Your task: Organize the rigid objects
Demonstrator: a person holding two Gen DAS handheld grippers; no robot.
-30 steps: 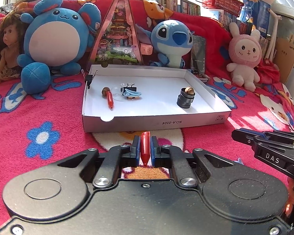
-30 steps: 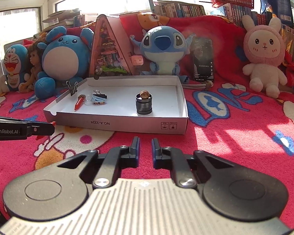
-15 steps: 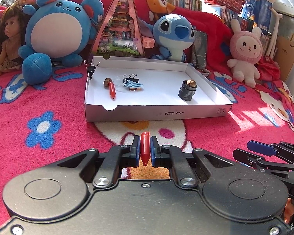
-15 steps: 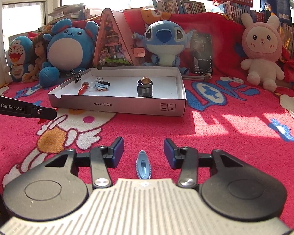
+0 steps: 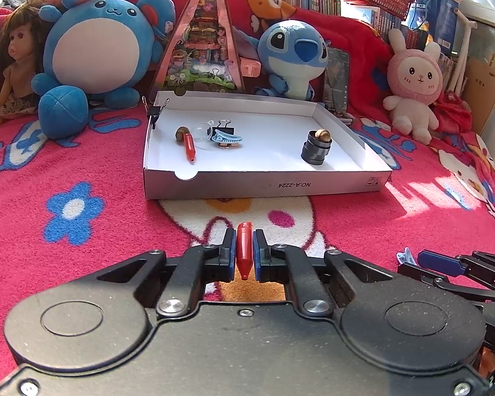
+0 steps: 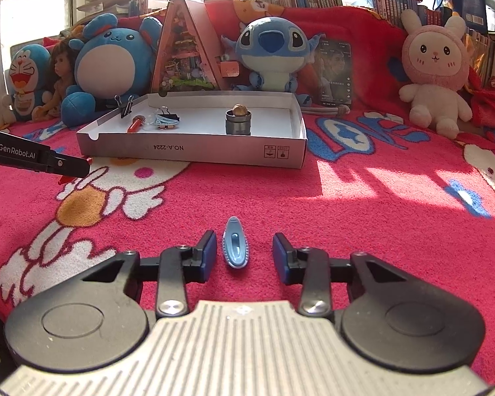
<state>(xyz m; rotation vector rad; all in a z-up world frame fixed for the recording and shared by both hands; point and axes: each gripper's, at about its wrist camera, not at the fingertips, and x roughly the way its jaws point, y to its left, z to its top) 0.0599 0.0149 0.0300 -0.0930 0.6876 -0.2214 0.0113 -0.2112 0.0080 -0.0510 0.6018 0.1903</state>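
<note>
My left gripper [image 5: 245, 241] is shut on a small red crayon-like stick [image 5: 244, 254], held just above the pink blanket in front of the white cardboard box [image 5: 264, 184]. Inside the box lie a second red stick [image 5: 189, 143], a nut [image 5: 182, 132], a blue hair clip [image 5: 227, 137] and a dark cylinder [image 5: 315, 151] with a nut on top. Low over the blanket, my right gripper [image 6: 244, 242] has a light blue hair clip [image 6: 236, 247] lying between its fingers. Its jaws are closing and the pads are still apart from the clip.
Plush toys, a doll [image 5: 13, 66] and a triangular pink display [image 5: 203, 39] line the back behind the box. A binder clip [image 5: 153, 109] grips the box's left wall. The left gripper's finger [image 6: 49, 161] reaches in from the left of the right wrist view.
The right gripper went from shut to wide open, sank toward the blanket around the light blue clip, and its jaws have narrowed since. The left gripper holds still with the red stick.
</note>
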